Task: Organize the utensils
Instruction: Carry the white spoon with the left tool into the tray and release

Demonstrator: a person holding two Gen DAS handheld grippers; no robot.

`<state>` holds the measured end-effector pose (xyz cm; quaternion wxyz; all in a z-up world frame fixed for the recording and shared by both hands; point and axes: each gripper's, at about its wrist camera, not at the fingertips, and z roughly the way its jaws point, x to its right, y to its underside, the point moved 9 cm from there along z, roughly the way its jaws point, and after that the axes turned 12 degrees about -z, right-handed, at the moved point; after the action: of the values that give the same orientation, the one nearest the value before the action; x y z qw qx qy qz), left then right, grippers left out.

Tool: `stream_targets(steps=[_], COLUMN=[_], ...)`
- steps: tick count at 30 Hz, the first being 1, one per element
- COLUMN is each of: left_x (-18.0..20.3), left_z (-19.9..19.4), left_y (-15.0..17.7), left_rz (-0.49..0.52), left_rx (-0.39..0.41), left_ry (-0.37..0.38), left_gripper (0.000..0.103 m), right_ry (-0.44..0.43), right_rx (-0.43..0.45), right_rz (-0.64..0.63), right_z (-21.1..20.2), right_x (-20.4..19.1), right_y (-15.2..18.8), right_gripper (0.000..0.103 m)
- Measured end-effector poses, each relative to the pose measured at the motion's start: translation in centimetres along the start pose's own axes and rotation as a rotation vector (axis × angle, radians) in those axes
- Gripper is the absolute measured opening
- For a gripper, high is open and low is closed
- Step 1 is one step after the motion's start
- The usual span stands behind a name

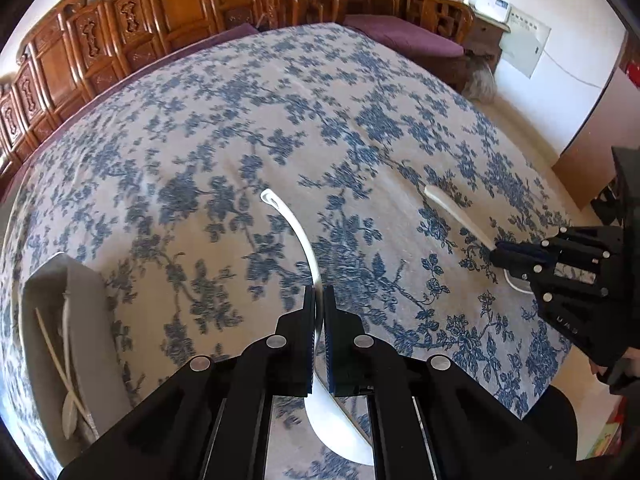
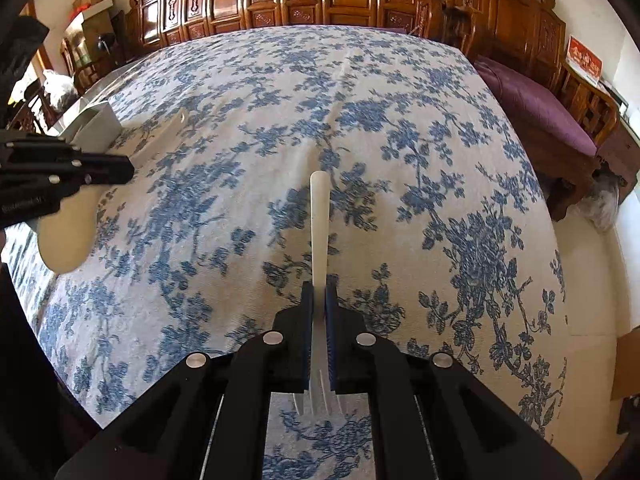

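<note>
- My left gripper [image 1: 319,300] has its fingers pinched narrow on a white spoon [image 1: 304,240], bowl toward my wrist, handle curving off to 11 o'clock.
- My right gripper [image 2: 319,296] clamps a white fork [image 2: 320,224] (tines toward me), handle pointing to 12 o'clock above the floral tablecloth [image 2: 440,140].
- A grey tray [image 1: 64,320] at 8 o'clock holds pale utensils.

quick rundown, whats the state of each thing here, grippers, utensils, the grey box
left hand-held gripper: shut on the white spoon
white spoon: held, handle pointing forward, bowl back under the camera
right hand-held gripper: shut on the white fork
white fork: held, handle forward, tines toward the camera
grey box: open on top, standing on the tablecloth, with utensils already inside
floral tablecloth: spread flat
</note>
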<state>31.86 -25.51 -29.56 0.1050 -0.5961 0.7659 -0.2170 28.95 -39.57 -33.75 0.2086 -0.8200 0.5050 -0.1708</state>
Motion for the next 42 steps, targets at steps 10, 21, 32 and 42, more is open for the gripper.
stream_targets(steps=[10, 21, 32, 42], left_x=[-4.5, -12.2, -19.0, -23.2], left_z=[-4.4, -9.0, -10.7, -7.6], left_y=[-0.5, -0.4, 0.6, 2.1], left_rz=[-0.057, -0.126, -0.188, -0.216], left_rx=[0.068, 0.125, 0.141, 0.088], left_ry=[0.004, -0.052, -0.117, -0.161], left_gripper=[0.003, 0.003, 0.003, 0.003], right_ry=[-0.043, -0.118, -0.182, -0.209], right_rx=[0.039, 0.067, 0.109, 0.114], right_rz=[-0.052, -0.118, -0.145, -0.154], right_z=[-1.5, -1.5, -1.3, -1.2], right_x=[-4.6, -12.2, -17.7, -19.3], right_y=[-4.2, -8.5, -11.4, -11.9], right_gripper=[0.007, 0.007, 0.007, 0.007])
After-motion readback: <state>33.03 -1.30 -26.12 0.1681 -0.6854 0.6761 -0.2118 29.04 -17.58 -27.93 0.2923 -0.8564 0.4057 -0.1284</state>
